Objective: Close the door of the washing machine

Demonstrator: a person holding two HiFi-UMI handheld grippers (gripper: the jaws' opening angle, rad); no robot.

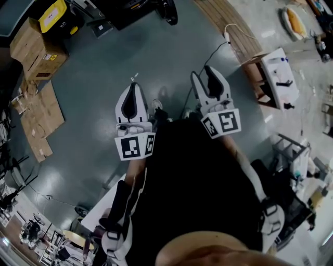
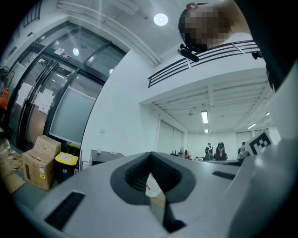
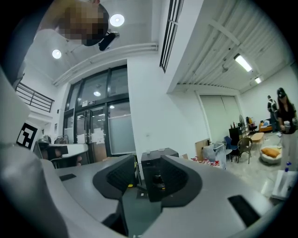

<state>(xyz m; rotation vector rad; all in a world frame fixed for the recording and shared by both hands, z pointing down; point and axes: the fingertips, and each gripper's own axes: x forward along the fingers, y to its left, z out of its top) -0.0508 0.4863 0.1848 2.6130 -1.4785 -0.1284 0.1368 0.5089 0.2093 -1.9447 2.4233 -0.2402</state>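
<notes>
No washing machine or door shows in any view. I hold both grippers level in front of my body, over a grey floor (image 1: 99, 78). My left gripper (image 1: 133, 84) has its white fingers meeting at the tips, and in the left gripper view (image 2: 150, 160) only a thin slit shows between them, with nothing held. My right gripper (image 1: 204, 72) stands open with a clear gap and nothing between the pads. In the right gripper view (image 3: 138, 162) that gap frames a dark box-shaped unit (image 3: 158, 155) standing far off against a white wall.
Cardboard boxes (image 1: 36, 49) and a yellow-lidded bin (image 1: 53, 14) stand at the upper left, with flattened cardboard (image 1: 39, 114) below them. A white cart (image 1: 278, 78) sits at the right. Glass doors (image 3: 93, 125) lie ahead; people (image 2: 219, 151) stand far off.
</notes>
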